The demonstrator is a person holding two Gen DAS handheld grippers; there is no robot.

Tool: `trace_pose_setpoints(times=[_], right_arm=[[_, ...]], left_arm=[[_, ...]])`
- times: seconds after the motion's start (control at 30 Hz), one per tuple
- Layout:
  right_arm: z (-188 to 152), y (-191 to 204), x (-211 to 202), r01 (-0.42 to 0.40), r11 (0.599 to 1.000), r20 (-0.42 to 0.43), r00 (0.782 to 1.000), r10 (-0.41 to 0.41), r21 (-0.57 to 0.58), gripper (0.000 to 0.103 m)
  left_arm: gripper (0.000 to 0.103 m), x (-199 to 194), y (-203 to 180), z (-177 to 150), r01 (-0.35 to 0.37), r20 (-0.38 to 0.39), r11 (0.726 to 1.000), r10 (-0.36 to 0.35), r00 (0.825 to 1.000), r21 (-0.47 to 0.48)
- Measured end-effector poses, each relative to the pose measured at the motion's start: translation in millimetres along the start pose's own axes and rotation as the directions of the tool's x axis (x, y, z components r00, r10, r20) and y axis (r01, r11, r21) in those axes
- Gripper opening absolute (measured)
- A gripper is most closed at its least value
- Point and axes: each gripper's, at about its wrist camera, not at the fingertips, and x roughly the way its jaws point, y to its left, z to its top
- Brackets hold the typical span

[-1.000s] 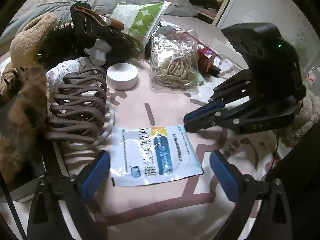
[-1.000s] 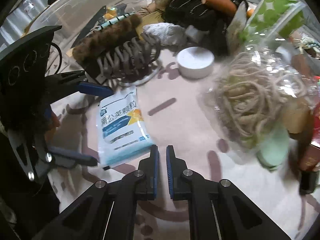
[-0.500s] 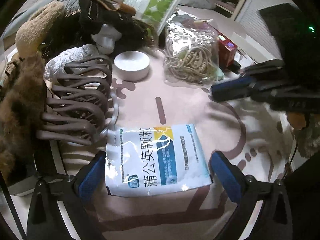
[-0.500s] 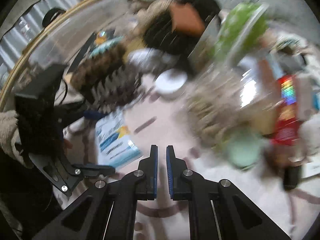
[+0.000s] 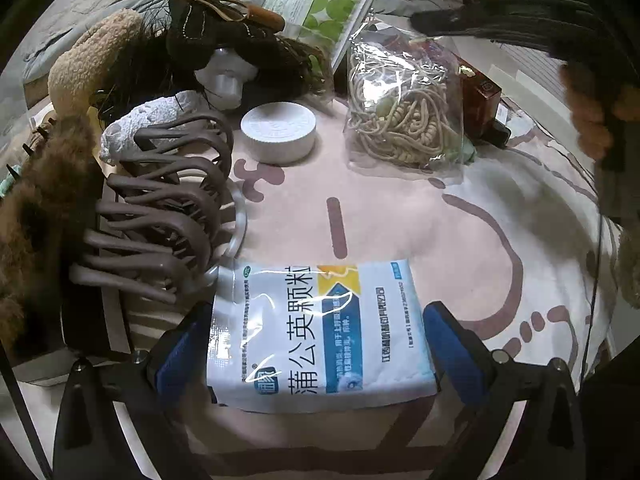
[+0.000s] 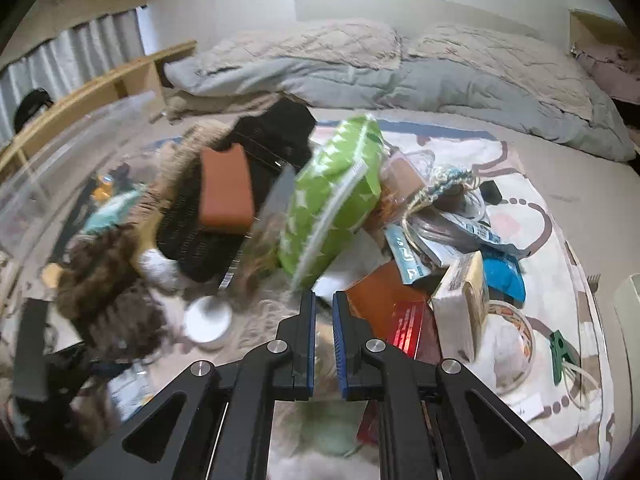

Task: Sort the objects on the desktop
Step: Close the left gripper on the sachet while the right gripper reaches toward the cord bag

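A white and blue medicine sachet (image 5: 320, 332) with Chinese print lies flat on the pink mat. My left gripper (image 5: 316, 344) is open, its blue pads on either side of the sachet, not pressing it. A grey hair claw (image 5: 160, 216) lies just left of it. My right gripper (image 6: 323, 344) is shut and empty, raised above the pile; it shows blurred at the top right of the left wrist view (image 5: 500, 16). A white round jar (image 5: 278, 130), a clear bag of beige cord (image 5: 404, 116) and a green dotted pouch (image 6: 332, 200) lie beyond.
A furry brown clip (image 5: 36, 208) and a black pouch (image 5: 216, 36) crowd the left. A red box (image 6: 408, 320), a tissue pack (image 6: 464, 300), a tape roll (image 6: 512, 336) and a green clip (image 6: 560, 348) lie on the right. A bed with grey bedding (image 6: 400, 72) is behind.
My left gripper moved forward, so the sachet now lies between its pads. My right gripper lifted up and away, from near the mat to high over the pile.
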Motion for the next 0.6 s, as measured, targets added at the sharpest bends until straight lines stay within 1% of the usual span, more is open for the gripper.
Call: trace_pose_setpoints(times=[0.07,0.13,0.17,0.2,0.33,0.4,0.43,0.5,0.53,0.6], right_arm=[[-6.0,-0.7,13.4,0.002,1.000,-0.047,0.999,-0.002,-0.004,0.011],[-17.2,-0.1,19.5,-0.024,1.000,-0.089,0.996,0.024,0.001,0.011],[-24.3,3.2,17.4,-0.033,0.999,-0.086,0.996,0.032,-0.016,0.011],[-28.6,6.8,17.4,-0.044,0.998,-0.102,0.994,0.041,-0.036,0.011],[-52.1,21.8,23.3,-0.114,0.990,-0.185,0.978,0.098,-0.078,0.011],[-61.3,28.3,20.9,-0.140,0.985,-0.205,0.972,0.116,-0.104,0.011],[-64.1,29.7,17.6,-0.152,0.982,-0.210,0.969,0.127,-0.108,0.011],[-67.9,29.5,12.2,-0.180,0.978,-0.224,0.962,0.154,-0.102,0.011],[-71.1,28.9,9.7,-0.195,0.976,-0.239,0.957,0.167,-0.098,0.011],[-75.9,27.9,6.1,-0.209,0.973,-0.261,0.949,0.177,-0.100,0.011]], left_arm=[[0.103,-0.3,0.3,-1.6,-0.004,0.003,1.000,0.004,1.000,0.009],[0.103,-1.8,2.2,-2.7,0.004,0.004,1.000,-0.004,1.000,0.013],[0.103,-2.9,4.0,-3.4,0.014,0.003,1.000,-0.014,1.000,0.017],[0.103,-4.3,5.6,-4.4,0.024,0.005,0.999,-0.024,1.000,0.022],[0.100,-10.7,11.9,-8.5,0.047,0.013,0.998,-0.047,0.999,0.036],[0.095,-14.3,16.5,-10.3,0.059,0.018,0.998,-0.059,0.998,0.037],[0.094,-16.5,19.6,-11.3,0.068,0.021,0.997,-0.068,0.997,0.035],[0.094,-23.3,25.6,-16.0,0.092,0.024,0.995,-0.093,0.995,0.031],[0.094,-31.0,36.0,-21.7,0.101,0.027,0.994,-0.102,0.994,0.029],[0.094,-35.5,39.1,-25.6,0.113,0.031,0.993,-0.114,0.993,0.041]])
